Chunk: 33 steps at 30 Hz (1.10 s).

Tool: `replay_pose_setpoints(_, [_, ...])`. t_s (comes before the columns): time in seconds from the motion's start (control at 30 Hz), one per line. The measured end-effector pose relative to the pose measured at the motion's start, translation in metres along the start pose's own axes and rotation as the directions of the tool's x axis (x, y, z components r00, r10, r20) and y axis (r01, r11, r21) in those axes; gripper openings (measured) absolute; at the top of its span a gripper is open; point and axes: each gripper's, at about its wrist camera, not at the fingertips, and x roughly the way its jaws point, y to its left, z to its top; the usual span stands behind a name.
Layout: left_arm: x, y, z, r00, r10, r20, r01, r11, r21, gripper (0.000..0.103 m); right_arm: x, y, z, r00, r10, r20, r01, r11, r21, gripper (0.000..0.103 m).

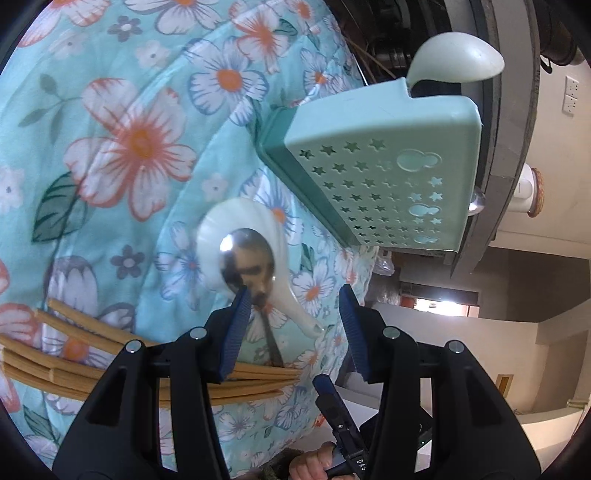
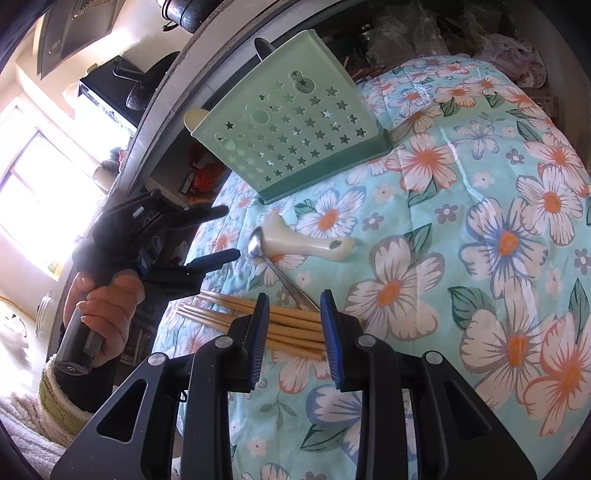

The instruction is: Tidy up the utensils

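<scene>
A mint-green utensil holder [image 1: 388, 166] [image 2: 295, 136] with star holes stands on the floral cloth, with a pale spoon [image 1: 458, 55] sticking out of it. In front of it a metal spoon [image 1: 247, 258] [image 2: 284, 280] rests across a white ceramic spoon [image 1: 236, 221] [image 2: 306, 242]. My left gripper [image 1: 293, 295] [image 2: 221, 234] is open just short of the metal spoon's bowl, its left pad beside the spoon's neck. Several wooden chopsticks [image 1: 74, 350] [image 2: 291, 325] lie bundled on the cloth. My right gripper [image 2: 294, 299] [image 1: 325, 387] hovers open over them, pads not pressing.
The floral quilted cloth [image 2: 480, 221] covers a round table with a dark rim [image 2: 184, 74]. Bags and clutter [image 2: 424, 33] sit beyond the holder. A hand [image 2: 107, 310] with a knitted cuff holds the left gripper at the table's left edge.
</scene>
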Motion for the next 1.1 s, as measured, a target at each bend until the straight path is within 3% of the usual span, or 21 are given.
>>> replay_pose_setpoints(0.2, [0.014,-0.025,-0.004,1.0,-0.016,0.025,0.013,0.996,0.09,0.046,-0.004,-0.005,0.0,1.0,-0.01,0.005,0.01,1.0,0.011,0.028])
replay_pose_setpoints(0.23, [0.013,-0.029,-0.004,0.999,0.004,0.042,-0.009,0.993,0.118,0.046,-0.005,-0.005,0.0,1.0,-0.011,0.006,0.01,1.0,0.013,0.028])
replay_pose_setpoints(0.3, [0.008,-0.038,-0.009,0.987,0.115,0.108,-0.134,0.974,0.183,0.046,-0.007,-0.006,0.0,1.0,-0.013,0.01,0.013,1.0,0.014,0.028])
replay_pose_setpoints(0.4, [0.007,-0.048,-0.014,0.944,0.28,0.173,-0.317,0.914,0.252,0.046,-0.007,-0.008,0.001,1.0,-0.013,0.012,0.013,1.0,0.016,0.028])
replay_pose_setpoints(0.47, [0.009,-0.049,-0.015,0.897,0.398,0.194,-0.439,0.855,0.276,0.046,-0.006,-0.009,0.002,1.0,-0.01,0.011,0.01,1.0,0.018,0.028])
replay_pose_setpoints(0.5, [0.014,-0.052,-0.015,0.861,0.467,0.203,-0.509,0.805,0.304,0.046,-0.005,-0.01,0.002,1.0,-0.005,0.01,0.005,1.0,0.019,0.028])
replay_pose_setpoints(0.53, [0.02,-0.053,-0.014,0.837,0.51,0.196,-0.547,0.774,0.319,0.046,-0.004,-0.009,0.002,1.0,-0.002,0.009,0.002,1.0,0.019,0.028])
replay_pose_setpoints(0.6, [0.03,-0.05,-0.009,0.81,0.57,0.14,-0.582,0.747,0.322,0.046,-0.004,-0.009,0.002,1.0,0.008,0.01,-0.008,1.0,0.018,0.028])
replay_pose_setpoints(0.67, [0.037,-0.047,-0.004,0.81,0.582,0.072,-0.573,0.758,0.312,0.049,-0.004,-0.009,0.001,1.0,0.019,0.014,-0.019,1.0,0.018,0.028])
replay_pose_setpoints(0.83, [0.047,-0.049,0.01,0.776,0.631,-0.015,-0.605,0.75,0.267,0.049,-0.008,-0.014,-0.001,0.999,0.036,0.022,-0.036,0.999,0.031,0.028])
replay_pose_setpoints(0.93, [0.056,-0.057,0.01,0.753,0.658,-0.026,-0.627,0.729,0.275,0.045,-0.01,-0.017,-0.002,0.999,0.042,0.027,-0.043,0.998,0.038,0.028])
replay_pose_setpoints(1.1, [0.055,-0.057,0.001,0.757,0.654,0.001,-0.622,0.719,0.312,0.026,-0.017,-0.019,-0.004,0.998,0.051,0.043,-0.053,0.998,0.046,0.028])
